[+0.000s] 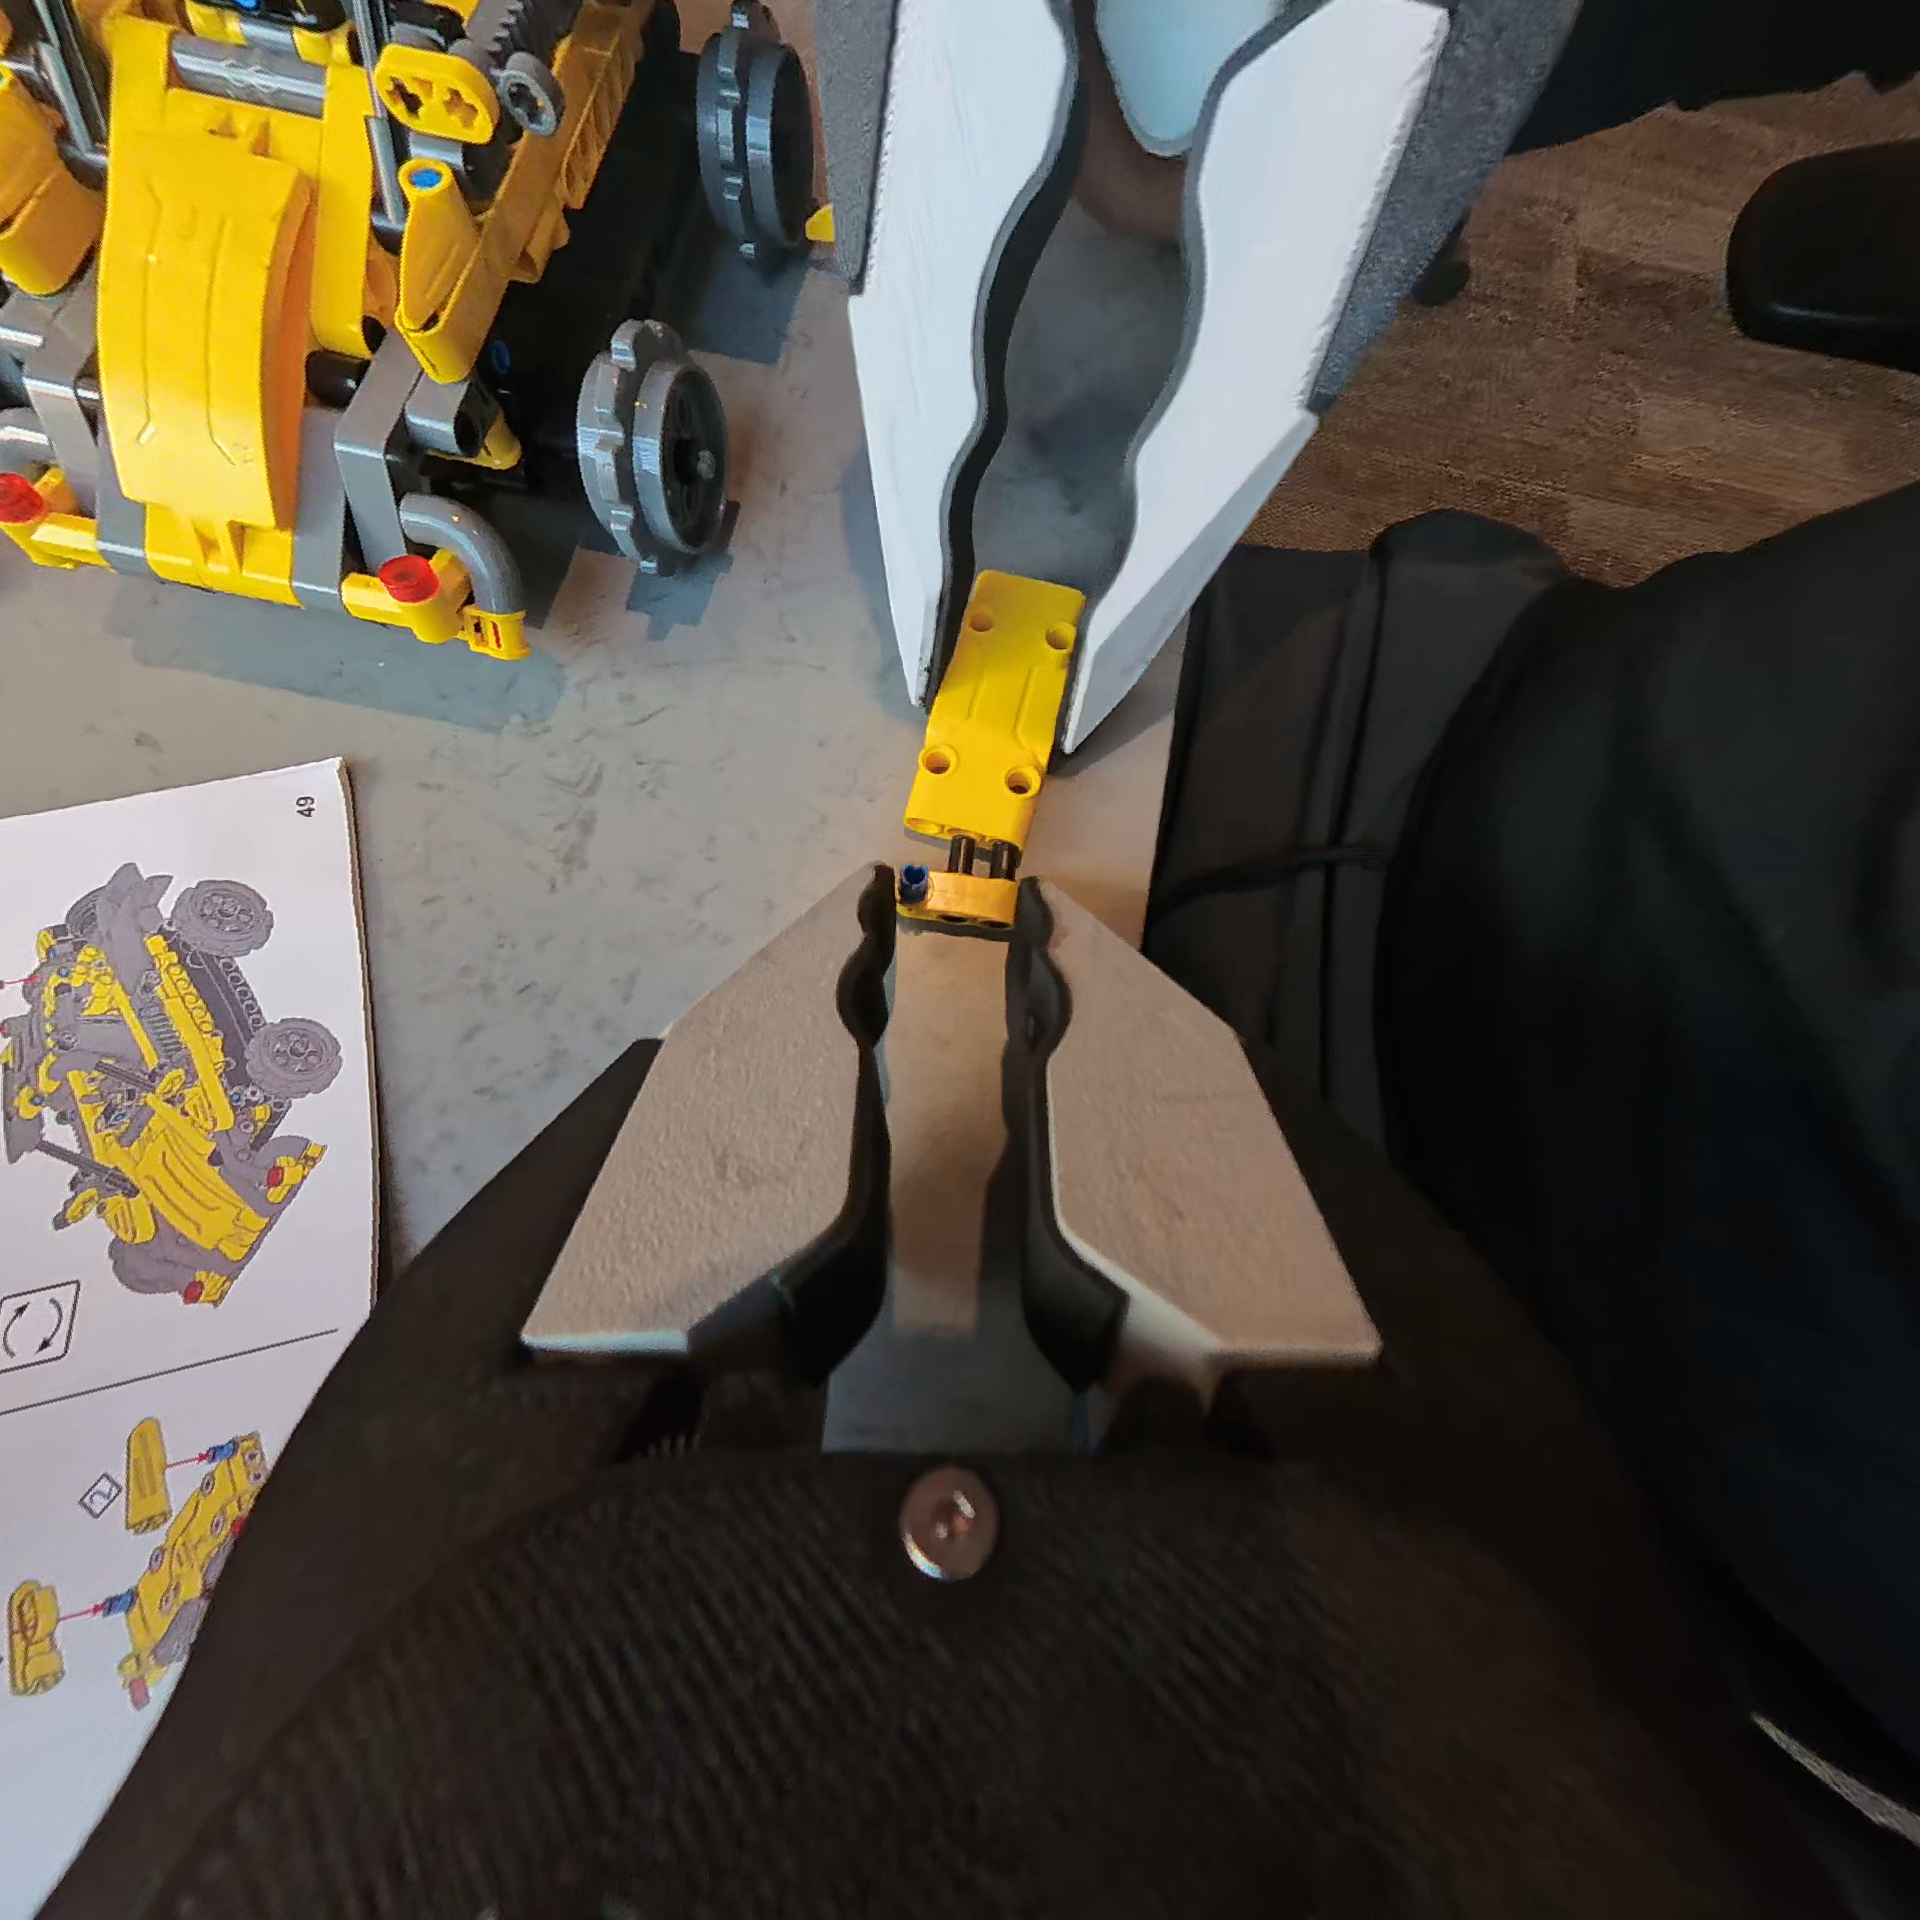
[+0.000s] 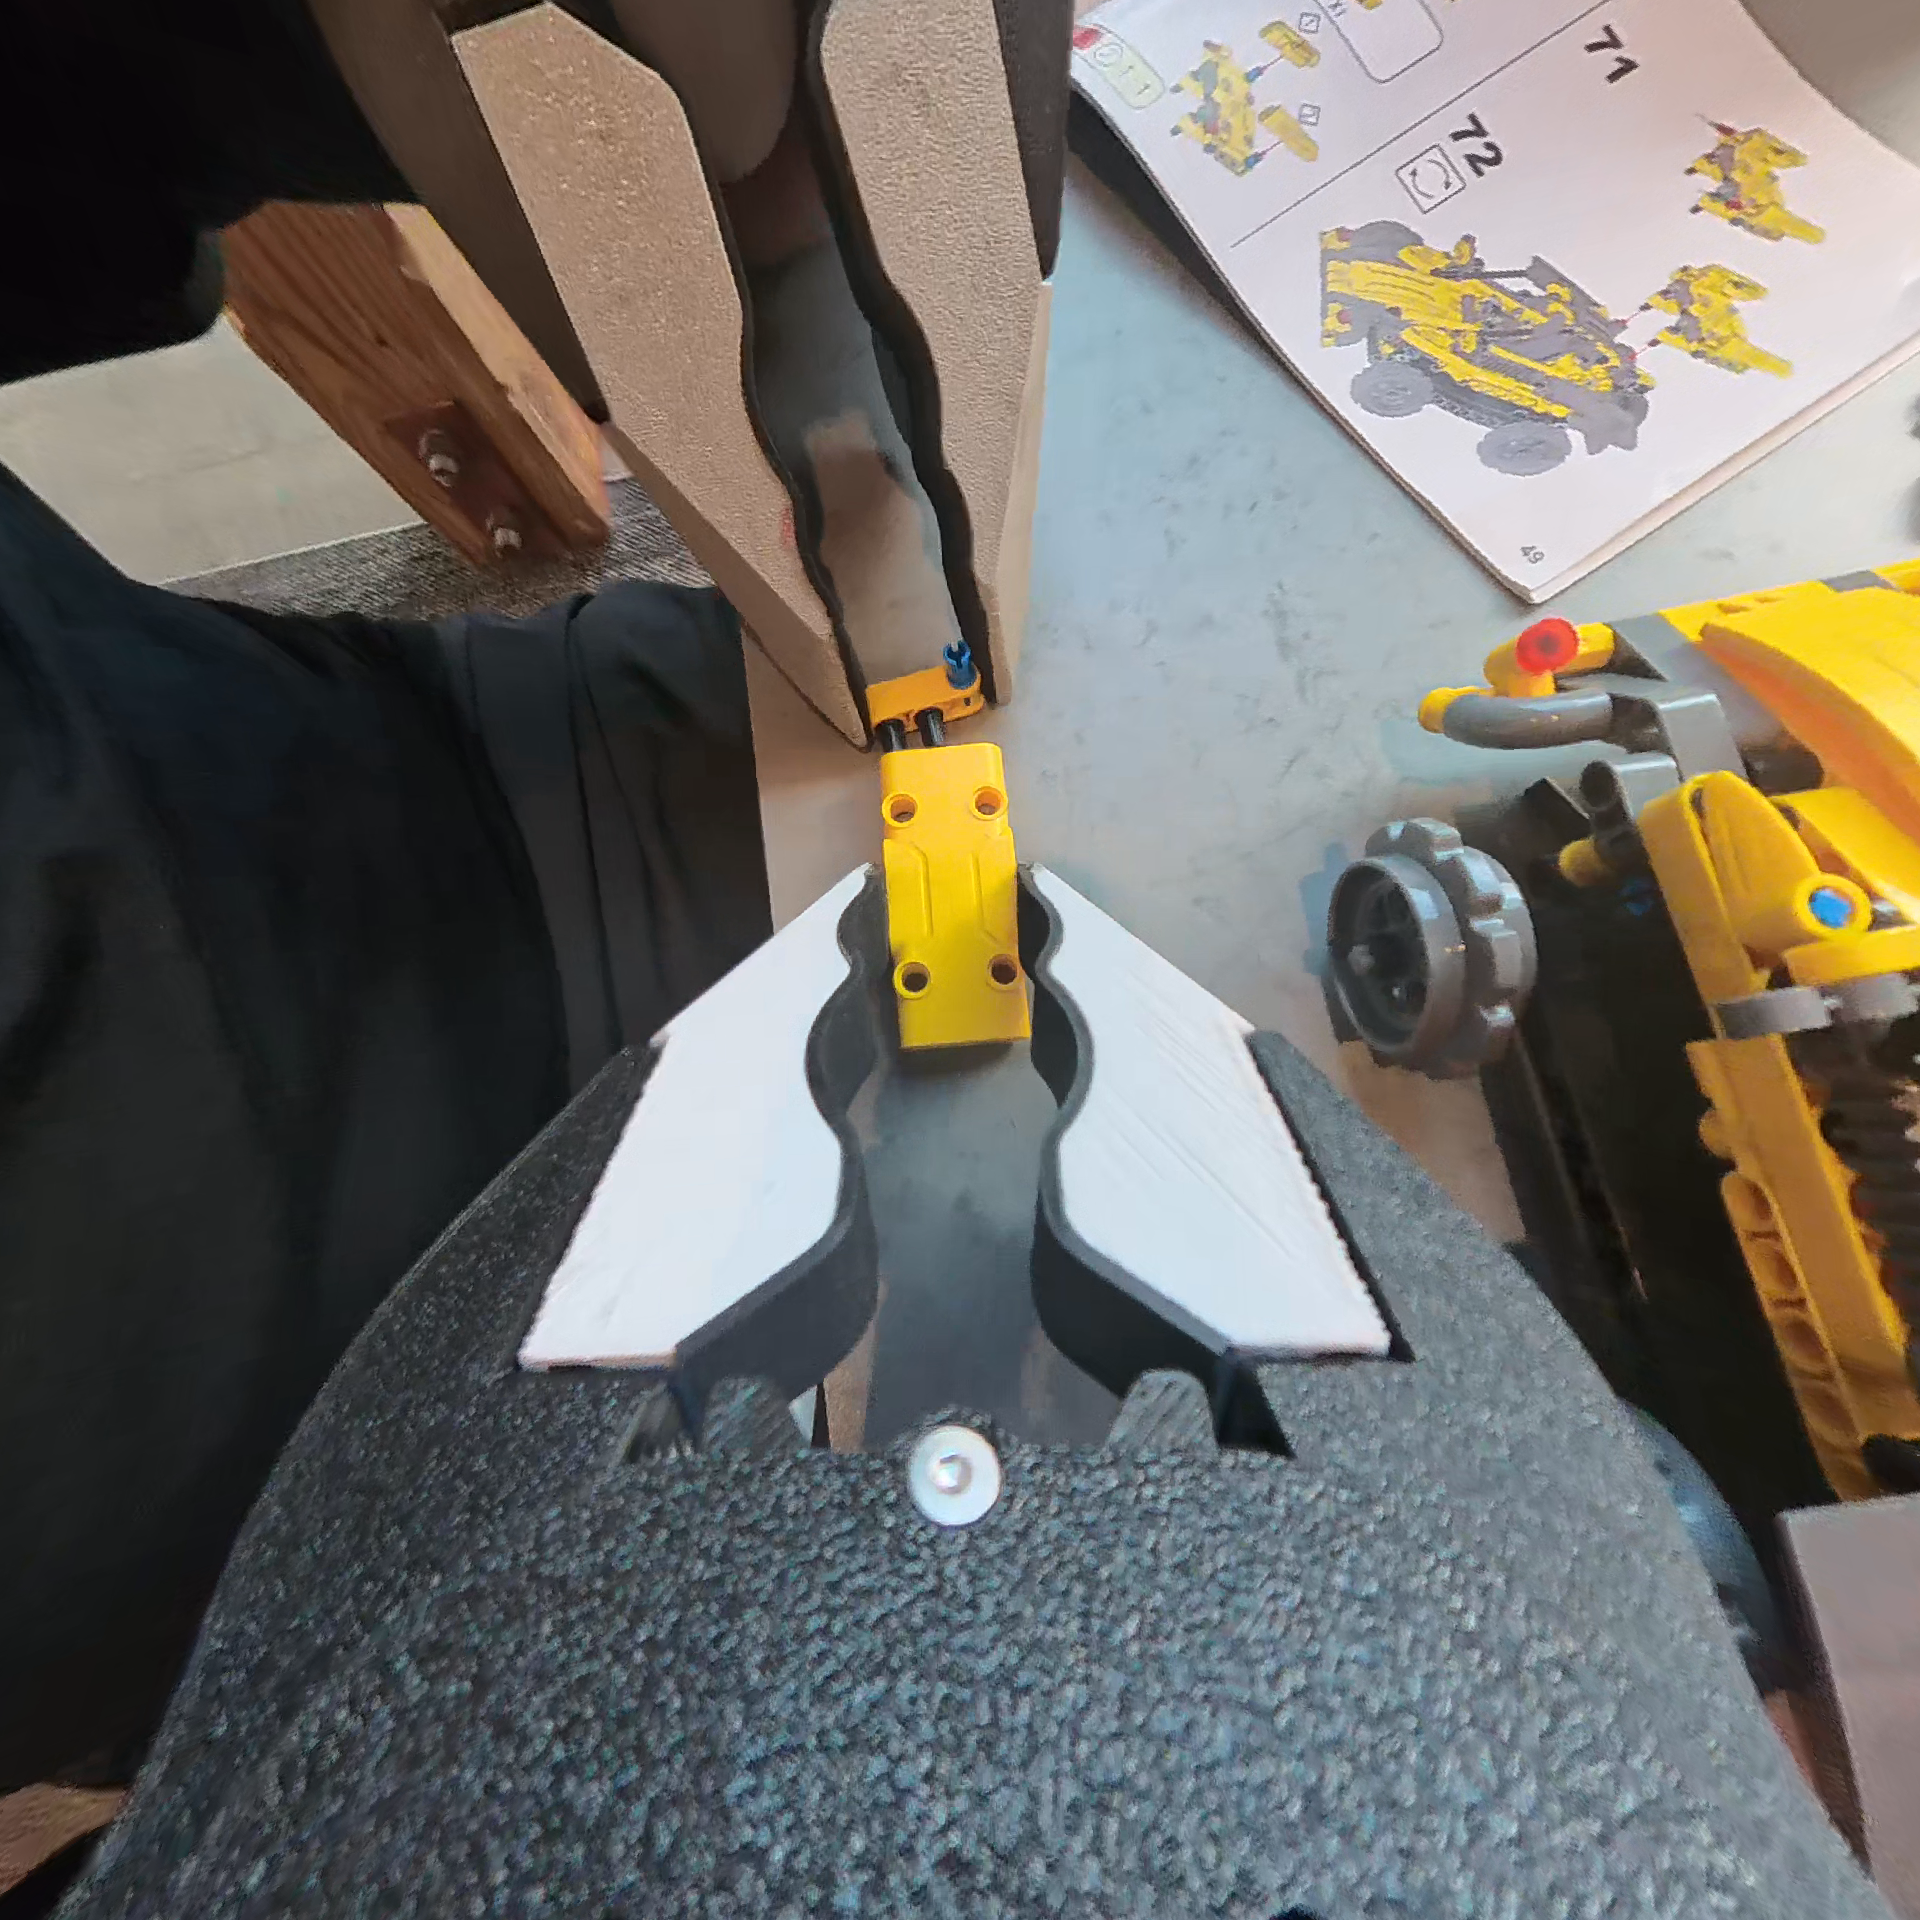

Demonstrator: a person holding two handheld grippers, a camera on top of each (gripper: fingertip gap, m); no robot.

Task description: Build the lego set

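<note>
Left gripper [image 1: 956, 894] clenched on small yellow plastic connector beam [image 1: 961, 900] with two black pins [image 1: 982, 854], facing right gripper [image 2: 948, 940] clenched on long yellow plastic panel [image 2: 951, 914]; pieces end to end, axes collinear, above grey table [image 1: 582, 831] near edge.

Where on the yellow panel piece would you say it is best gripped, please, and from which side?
Grip the yellow panel across its two long flat side walls, coming in lengthwise from the end away from the black pins, probably as the right gripper does. That keeps the pin end free toward the small yellow connector pinched in the left gripper.
</note>
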